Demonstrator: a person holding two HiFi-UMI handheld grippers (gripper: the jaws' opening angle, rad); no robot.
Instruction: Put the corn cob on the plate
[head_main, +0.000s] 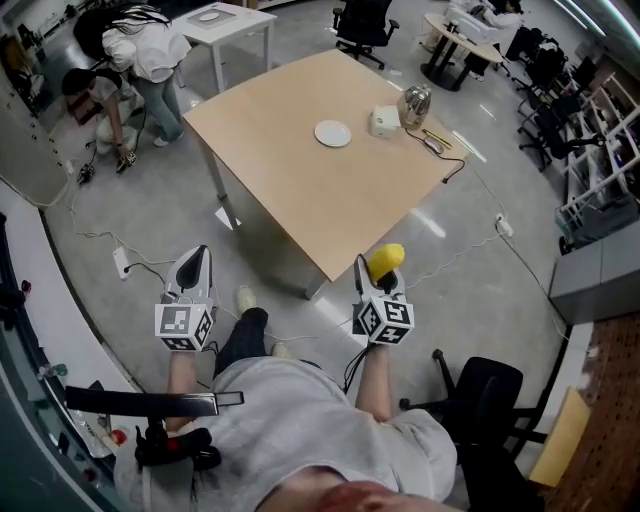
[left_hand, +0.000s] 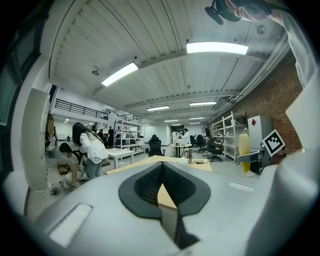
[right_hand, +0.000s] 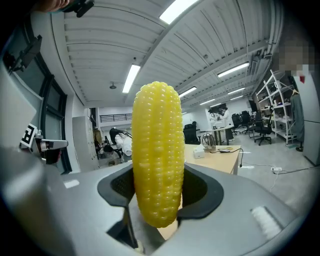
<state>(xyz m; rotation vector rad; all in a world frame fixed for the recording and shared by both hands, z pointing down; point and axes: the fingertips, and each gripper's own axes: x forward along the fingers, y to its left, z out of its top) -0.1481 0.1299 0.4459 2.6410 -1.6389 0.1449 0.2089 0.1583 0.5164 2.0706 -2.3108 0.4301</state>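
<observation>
A yellow corn cob (right_hand: 157, 154) stands upright between the jaws of my right gripper (right_hand: 159, 192), which is shut on it. In the head view the right gripper (head_main: 378, 268) hangs just off the near corner of the wooden table (head_main: 290, 160), with the corn cob (head_main: 385, 260) at its tip. A small white plate (head_main: 333, 133) lies far off on the table, toward its back right. My left gripper (head_main: 191, 268) is held over the floor left of the table, shut with nothing in it (left_hand: 161, 192). The corn cob (left_hand: 243, 152) shows at the right of the left gripper view.
Behind the plate stand a white box (head_main: 384, 121), a shiny kettle (head_main: 415, 103) and a black cable (head_main: 445, 155). A person (head_main: 140, 55) bends over at the far left near a white table (head_main: 225, 25). A black office chair (head_main: 480, 390) is beside my right.
</observation>
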